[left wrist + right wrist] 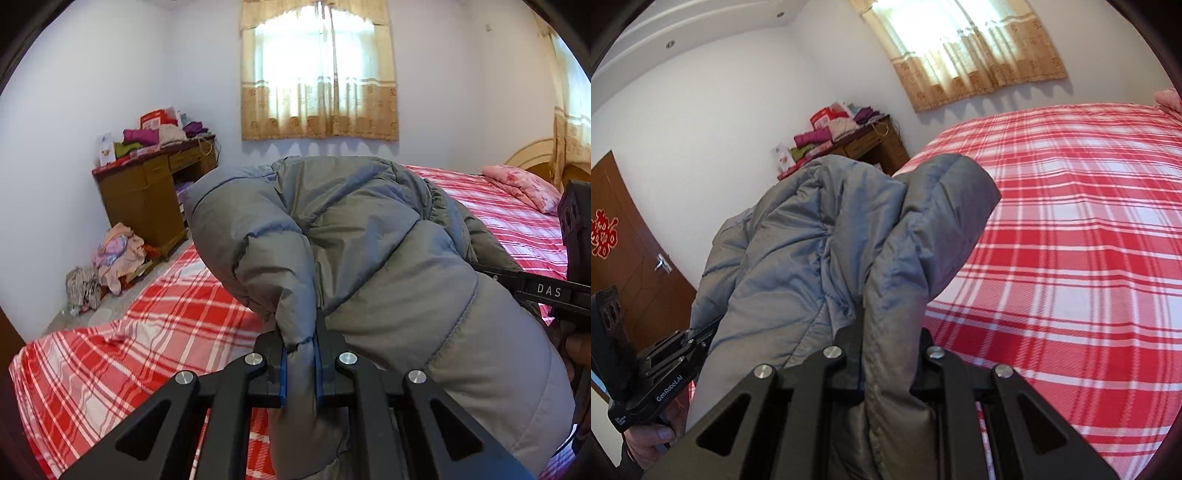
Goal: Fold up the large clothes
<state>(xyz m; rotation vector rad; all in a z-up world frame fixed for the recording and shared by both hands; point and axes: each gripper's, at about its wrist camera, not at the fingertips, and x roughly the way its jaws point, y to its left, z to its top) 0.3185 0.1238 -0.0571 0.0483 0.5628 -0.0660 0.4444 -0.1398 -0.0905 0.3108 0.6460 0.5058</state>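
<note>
Both grippers are raised above the bed [1071,221], side by side. The left gripper [300,354] has its jaws clenched on a fold of the grey puffer jacket [369,240]; the right gripper [890,354] likewise pinches it. The jacket hangs bunched between them, rising away from both cameras.

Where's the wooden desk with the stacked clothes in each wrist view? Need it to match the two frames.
Left wrist: the wooden desk stands left of centre against the far wall, left of the grey puffer jacket.
Right wrist: the wooden desk sits upper centre, its lower part hidden behind the jacket.
Shared landmark: the curtained window, right of the desk in both.
</note>
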